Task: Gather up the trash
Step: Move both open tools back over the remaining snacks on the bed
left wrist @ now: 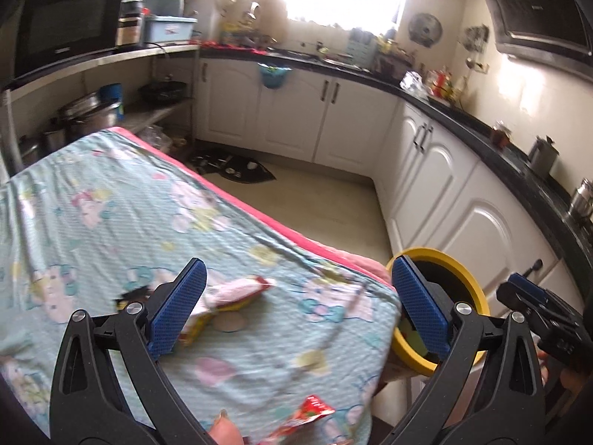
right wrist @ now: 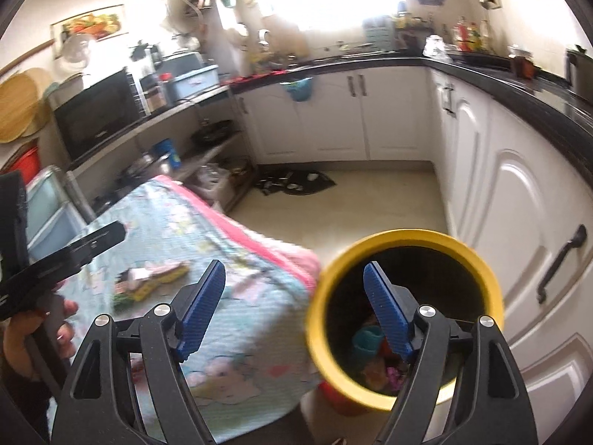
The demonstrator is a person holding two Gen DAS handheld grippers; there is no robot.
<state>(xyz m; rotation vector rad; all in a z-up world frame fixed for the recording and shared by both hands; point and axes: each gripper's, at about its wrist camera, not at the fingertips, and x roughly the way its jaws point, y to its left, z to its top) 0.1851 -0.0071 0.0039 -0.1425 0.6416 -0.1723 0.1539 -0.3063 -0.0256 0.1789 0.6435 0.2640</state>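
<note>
A red snack wrapper [left wrist: 304, 417] lies at the near edge of the patterned tablecloth [left wrist: 111, 204], just below the left gripper [left wrist: 296, 304], whose blue pads stand wide apart with nothing between them. Farther along the cloth sits a small heap of wrappers [left wrist: 229, 296] beside a round lid [left wrist: 229, 322]. The right gripper [right wrist: 294, 307] is also spread wide and empty, one pad over the yellow-rimmed trash bin [right wrist: 370, 244] beside the table's corner. Colourful trash [right wrist: 374, 356] lies inside the bin.
</note>
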